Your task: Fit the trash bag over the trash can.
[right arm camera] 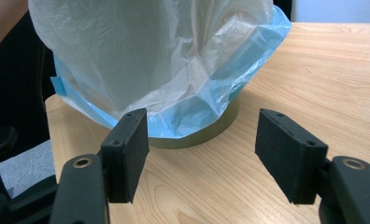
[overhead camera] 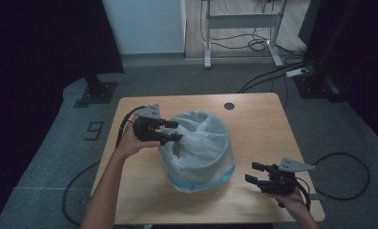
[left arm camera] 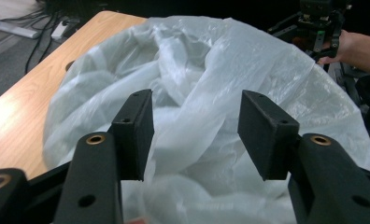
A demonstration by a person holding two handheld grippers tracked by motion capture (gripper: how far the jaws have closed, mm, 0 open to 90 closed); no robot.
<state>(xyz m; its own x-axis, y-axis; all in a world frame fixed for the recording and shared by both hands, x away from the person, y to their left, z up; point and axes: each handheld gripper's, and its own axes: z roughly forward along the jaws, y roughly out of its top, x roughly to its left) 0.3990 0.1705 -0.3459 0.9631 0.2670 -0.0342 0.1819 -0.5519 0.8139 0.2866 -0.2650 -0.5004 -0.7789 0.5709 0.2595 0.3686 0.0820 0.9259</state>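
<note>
Crinkled translucent plastic liner (overhead camera: 199, 138) drapes round bin (right arm camera: 206, 133); smooth wooden table (overhead camera: 258, 124)

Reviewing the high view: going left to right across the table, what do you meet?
Left gripper, fingers apart over the bin's rim → bin lined with a white bag → right gripper, fingers apart above the table.

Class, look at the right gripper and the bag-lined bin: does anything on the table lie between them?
Nothing visible does. The right gripper sits to the right of the bin, jaws open and pointing at it, with only bare table up to the blue bag edge hanging over the bin's side.
</note>
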